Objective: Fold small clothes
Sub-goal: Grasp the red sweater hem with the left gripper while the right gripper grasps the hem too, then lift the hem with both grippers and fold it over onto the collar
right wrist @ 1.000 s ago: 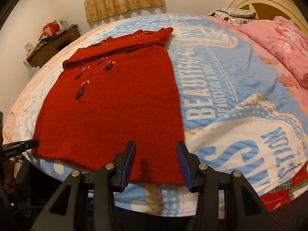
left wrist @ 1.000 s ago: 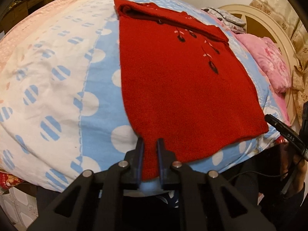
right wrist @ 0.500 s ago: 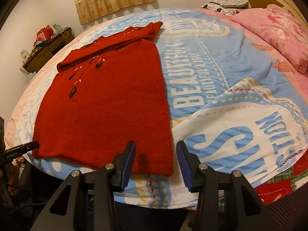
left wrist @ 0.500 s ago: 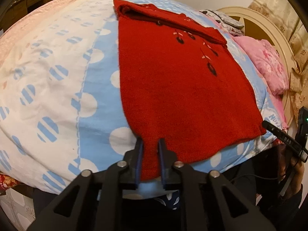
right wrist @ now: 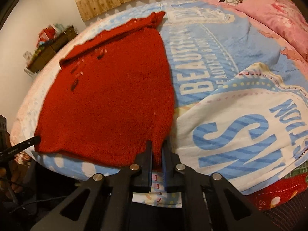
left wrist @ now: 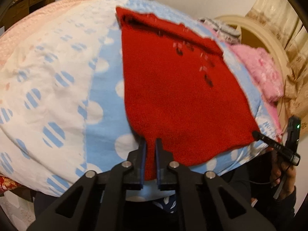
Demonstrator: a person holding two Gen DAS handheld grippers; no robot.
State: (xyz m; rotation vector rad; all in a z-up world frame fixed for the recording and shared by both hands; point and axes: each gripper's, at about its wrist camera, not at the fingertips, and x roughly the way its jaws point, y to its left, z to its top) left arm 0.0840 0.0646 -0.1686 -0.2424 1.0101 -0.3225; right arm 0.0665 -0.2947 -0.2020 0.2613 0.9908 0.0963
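Observation:
A red knitted sweater (left wrist: pixel 179 88) lies flat on the bed, its sleeves folded across the far end. My left gripper (left wrist: pixel 150 144) is shut on the sweater's near left hem corner. In the right wrist view the sweater (right wrist: pixel 111 100) fills the left half, and my right gripper (right wrist: pixel 157 148) is shut on its near right hem corner. The other gripper's tip shows at the far hem corner in each view.
The bed is covered by a blue and white spotted quilt (left wrist: pixel 63 88) and a blue printed blanket (right wrist: pixel 231 73). A pink pillow (left wrist: pixel 263 73) and a cream headboard (left wrist: pixel 256 30) lie to the right. A cluttered wooden desk (right wrist: pixel 48 46) stands by the wall.
My right gripper has closed on the sweater's near right hem corner; it was open before. The left gripper keeps its hold. Both views have shifted slightly.

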